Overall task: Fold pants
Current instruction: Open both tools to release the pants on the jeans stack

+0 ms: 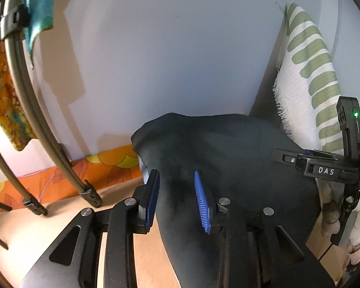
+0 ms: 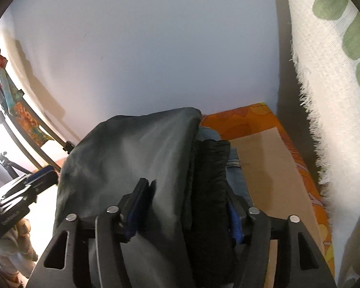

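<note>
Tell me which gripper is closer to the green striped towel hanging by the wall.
Right. The right gripper, holding the black pants, is close beside the towel; the left gripper grips them farther away.

We see wall (image 1: pixel 170 55) straight ahead of both tongs, blocking forward. Dark pants (image 1: pixel 223 158) bunched between fingers. Fringed towel (image 2: pixel 328 91) hangs close right of right tongs. Rack tubes (image 1: pixel 45 129) stand left of left tongs. Bare board (image 2: pixel 271 168) right of pants.
</note>
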Available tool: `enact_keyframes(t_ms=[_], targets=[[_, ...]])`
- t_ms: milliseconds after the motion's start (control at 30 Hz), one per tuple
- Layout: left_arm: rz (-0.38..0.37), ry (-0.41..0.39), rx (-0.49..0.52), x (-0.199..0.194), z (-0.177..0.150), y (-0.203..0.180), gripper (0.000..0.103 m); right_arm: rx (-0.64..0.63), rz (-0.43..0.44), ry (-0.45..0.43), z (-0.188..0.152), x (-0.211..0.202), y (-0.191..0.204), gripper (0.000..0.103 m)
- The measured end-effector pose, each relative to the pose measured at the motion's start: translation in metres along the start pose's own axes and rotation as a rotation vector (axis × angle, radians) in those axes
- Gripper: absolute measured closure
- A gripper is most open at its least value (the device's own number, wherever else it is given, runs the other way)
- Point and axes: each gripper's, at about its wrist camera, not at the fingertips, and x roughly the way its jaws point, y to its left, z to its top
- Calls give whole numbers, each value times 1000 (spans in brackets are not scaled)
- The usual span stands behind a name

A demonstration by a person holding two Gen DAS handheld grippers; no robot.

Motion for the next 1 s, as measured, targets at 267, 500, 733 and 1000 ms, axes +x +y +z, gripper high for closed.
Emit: enact_keyframes(t_ms=[267, 500, 733, 1000], targets=[[-30, -16, 6, -30, -6, -8, 67, -45, -100, -51, -12, -36, 8, 30], [-56, -27, -2, -65, -16, -15, 66, -93, -134, -109, -25, -86, 22, 21], [-87, -58, 8, -106, -35, -29, 60, -85, -139, -139, -49, -127, 31, 20], [-121, -78, -3, -150, -61, -39, 60, -94, -137, -192, -87, -179, 52, 17]])
